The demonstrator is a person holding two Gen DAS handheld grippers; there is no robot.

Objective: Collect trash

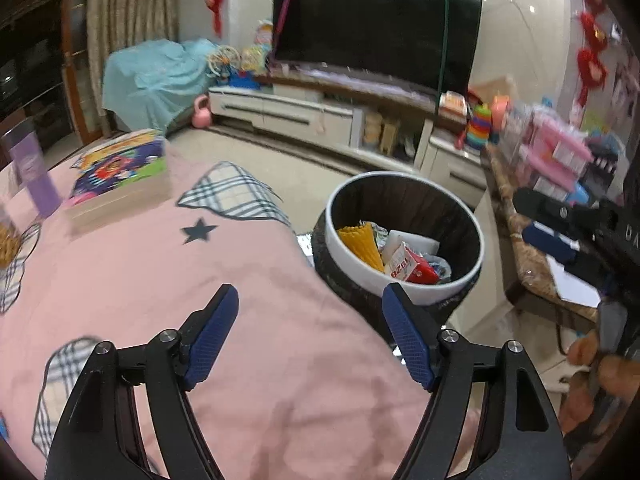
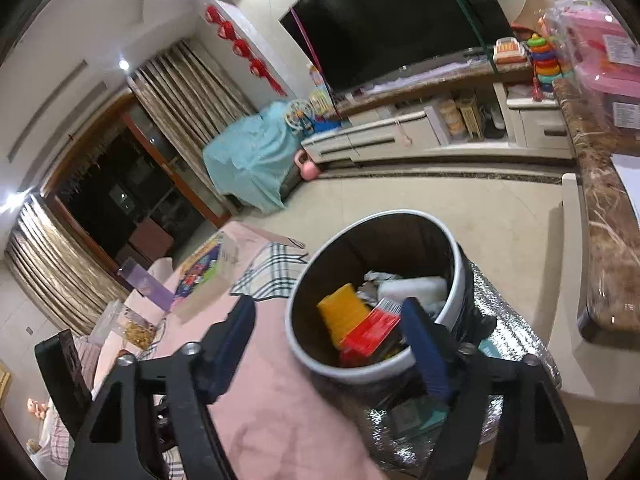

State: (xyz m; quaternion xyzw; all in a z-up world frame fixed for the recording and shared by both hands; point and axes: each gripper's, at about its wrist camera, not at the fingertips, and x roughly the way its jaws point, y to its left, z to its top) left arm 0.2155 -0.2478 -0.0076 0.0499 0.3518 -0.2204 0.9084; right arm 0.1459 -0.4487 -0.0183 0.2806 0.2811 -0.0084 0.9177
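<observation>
Both the left gripper (image 1: 310, 328) and right gripper (image 2: 332, 344) gape empty beside the bin (image 1: 404, 280) at centre frame, so a drop looks done; next, seek trash on the pink cloth (image 1: 160, 280).

A large black flat television (image 1: 376, 28) fills the upper centre, above a long white low cabinet (image 1: 288, 114). Beige pleated curtains (image 2: 188, 88) hang at upper left beside dark glass doors (image 2: 116, 196). Pale glossy floor tiles (image 2: 440, 196) reflect ceiling lights.
</observation>
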